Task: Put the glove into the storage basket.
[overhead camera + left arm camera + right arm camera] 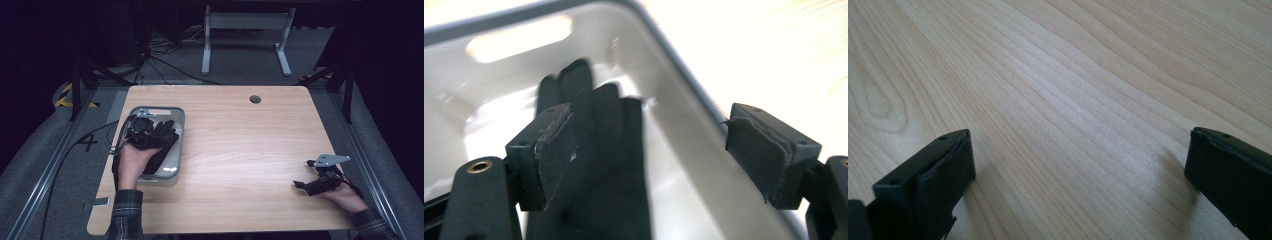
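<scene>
On the left side of a pale wooden table (235, 145), a grey plastic bin (177, 119) holds a black glove (162, 145), lying flat inside with its fingers toward the far end. The left gripper (649, 150) hovers just above it, jaws spread wide, nothing pinched. To finish the drop cleanly, lift straight up, clear of the rim. At the near right, the right gripper (299, 186) rests low over bare wood, jaws wide apart and empty. No brand, label or writing is legible.
</scene>
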